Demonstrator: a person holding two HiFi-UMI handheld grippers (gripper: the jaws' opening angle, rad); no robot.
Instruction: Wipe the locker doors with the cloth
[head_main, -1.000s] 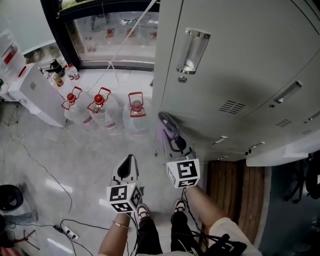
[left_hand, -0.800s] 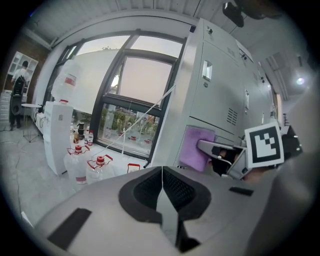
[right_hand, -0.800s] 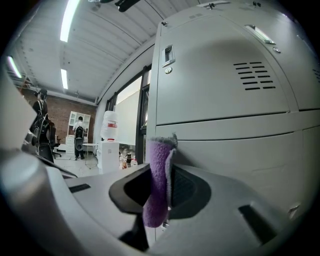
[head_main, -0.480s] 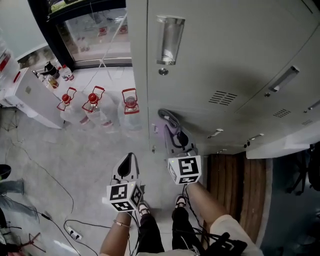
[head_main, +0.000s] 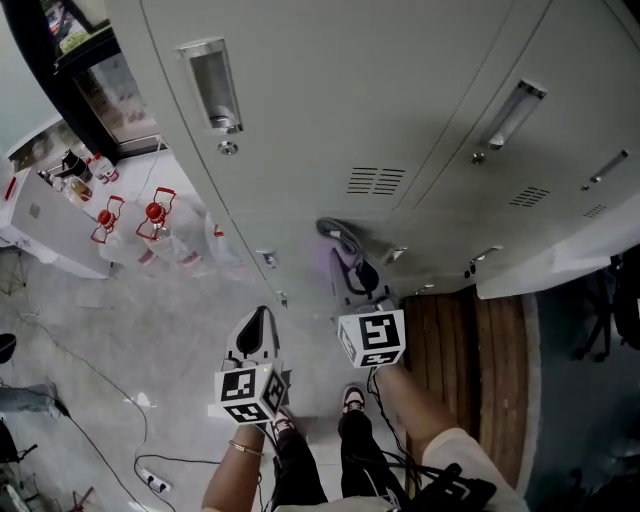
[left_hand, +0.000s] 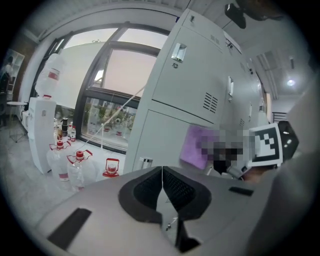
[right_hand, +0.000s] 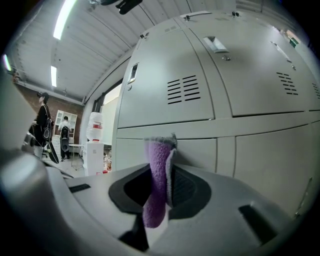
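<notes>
Purple cloth (right_hand: 157, 160) pinched tight in right gripper (right_hand: 162, 185), close to grey lockers (head_main: 400, 100). Left gripper (left_hand: 162, 172) squeezed shut with nothing inside, off to one side.

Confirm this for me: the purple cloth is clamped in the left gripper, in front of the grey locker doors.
Wrong gripper. The purple cloth is clamped in the right gripper, in front of the grey locker doors; the right gripper view shows it. The left gripper is shut on nothing.
</notes>
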